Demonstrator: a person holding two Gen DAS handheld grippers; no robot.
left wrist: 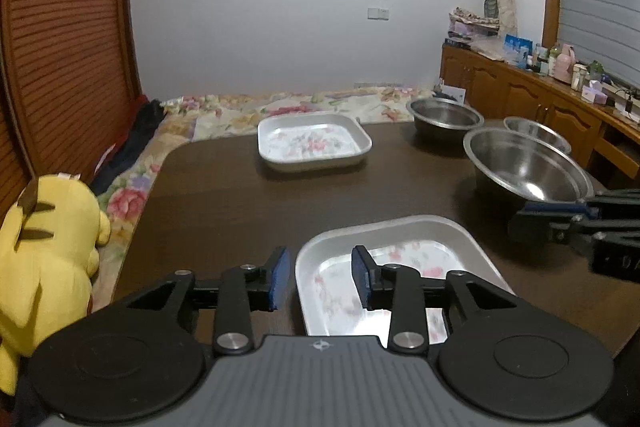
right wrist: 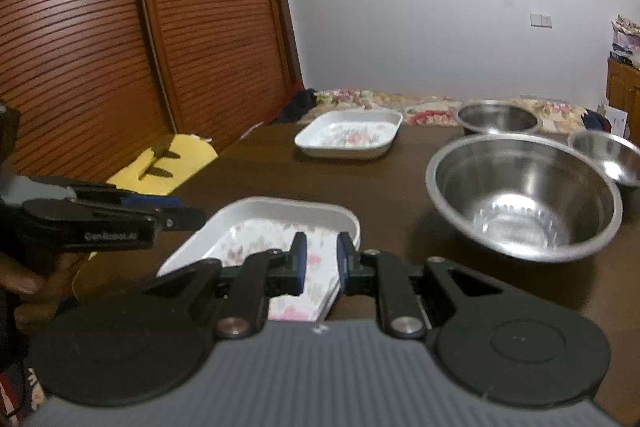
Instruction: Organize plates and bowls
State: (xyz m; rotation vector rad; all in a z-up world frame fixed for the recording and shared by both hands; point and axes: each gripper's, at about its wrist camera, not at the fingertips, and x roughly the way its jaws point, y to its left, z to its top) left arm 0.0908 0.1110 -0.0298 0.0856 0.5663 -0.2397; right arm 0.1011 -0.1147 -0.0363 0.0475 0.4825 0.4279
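A white rectangular plate with a flower print [left wrist: 400, 255] [right wrist: 280, 223] lies at the near edge of the dark table [left wrist: 240, 195]. My left gripper [left wrist: 320, 277] is open, its blue pads standing either side of the plate's left rim without pressing on it. My right gripper [right wrist: 322, 263] hovers over the plate's right part, jaws nearly together with nothing between them. A second flowered plate [left wrist: 312, 143] [right wrist: 348, 133] sits at the far middle. A large steel bowl [left wrist: 524, 167] [right wrist: 520, 199] stands right of the near plate, with two smaller steel bowls [left wrist: 444, 115] [left wrist: 536, 135] behind it.
A yellow plush toy [left wrist: 48, 259] lies off the table's left edge on a flowered bedspread [left wrist: 224, 115]. Louvred wooden doors [right wrist: 120, 47] rise on the left. A wooden cabinet [left wrist: 520, 95] crowded with small items runs along the right. A hand [right wrist: 24, 279] holds the left gripper.
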